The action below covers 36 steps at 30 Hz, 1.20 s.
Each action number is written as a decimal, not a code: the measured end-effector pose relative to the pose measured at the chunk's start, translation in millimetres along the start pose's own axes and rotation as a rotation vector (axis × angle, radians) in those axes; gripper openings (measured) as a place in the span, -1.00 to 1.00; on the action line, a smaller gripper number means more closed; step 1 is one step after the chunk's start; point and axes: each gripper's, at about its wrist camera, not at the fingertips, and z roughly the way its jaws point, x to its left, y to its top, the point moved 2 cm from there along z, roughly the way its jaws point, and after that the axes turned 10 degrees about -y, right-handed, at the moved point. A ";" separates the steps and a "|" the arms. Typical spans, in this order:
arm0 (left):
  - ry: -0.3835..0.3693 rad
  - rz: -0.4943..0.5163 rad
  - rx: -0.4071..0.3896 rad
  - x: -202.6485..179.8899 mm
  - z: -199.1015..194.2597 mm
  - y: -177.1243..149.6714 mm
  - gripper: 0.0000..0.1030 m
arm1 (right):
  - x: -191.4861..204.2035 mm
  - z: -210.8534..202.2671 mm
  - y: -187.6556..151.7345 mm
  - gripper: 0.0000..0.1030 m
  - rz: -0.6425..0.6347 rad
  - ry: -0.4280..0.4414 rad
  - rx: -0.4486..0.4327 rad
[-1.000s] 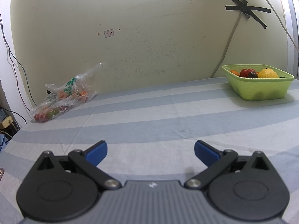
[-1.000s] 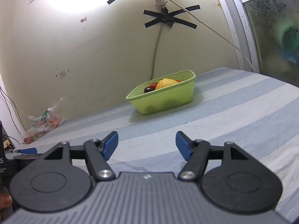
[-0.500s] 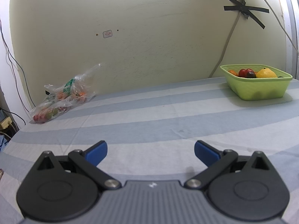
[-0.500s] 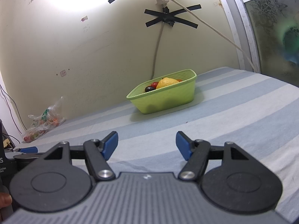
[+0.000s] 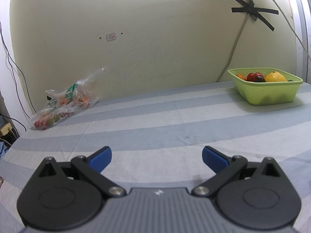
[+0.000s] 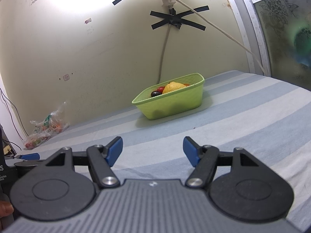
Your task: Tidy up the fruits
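Note:
A lime green basket (image 5: 272,95) stands at the far right of the striped table, against the wall. It holds a yellow citrus fruit (image 5: 275,77), red fruits (image 5: 252,75), a dark one and an orange one. It also shows in the right wrist view (image 6: 175,104), ahead of centre. A clear plastic bag (image 5: 64,104) with more fruit lies at the far left by the wall. My left gripper (image 5: 156,158) is open and empty, low over the near table. My right gripper (image 6: 152,151) is open and empty, well short of the basket.
The table wears a blue and white striped cloth (image 5: 155,128). A cable and black tape cross run down the wall (image 6: 171,21) behind the basket. A patterned glass panel (image 6: 287,29) stands at the right. Wires hang at the far left edge.
Both grippers stay open. The views shift only slightly; the basket sits a little lower and further left in the left wrist view.

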 end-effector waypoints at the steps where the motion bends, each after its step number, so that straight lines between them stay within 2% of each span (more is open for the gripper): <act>1: 0.000 0.000 -0.001 0.1 -0.3 0.1 0.99 | -0.5 0.0 0.4 0.37 0.000 0.001 0.000; 20: -0.018 0.016 -0.012 -0.4 -3.4 0.8 0.99 | -0.2 -0.7 0.9 0.38 -0.001 0.004 -0.001; 26: -0.023 0.016 -0.039 -1.0 -7.6 0.8 0.99 | -0.1 -0.7 1.0 0.38 -0.002 0.006 -0.001; 32: -0.036 -0.014 -0.041 2.8 -9.9 2.8 1.00 | 0.1 -0.9 2.2 0.38 -0.005 0.009 0.000; 36: -0.071 -0.059 -0.024 8.1 -14.2 4.5 1.00 | 0.3 -0.1 2.9 0.38 -0.008 0.013 0.000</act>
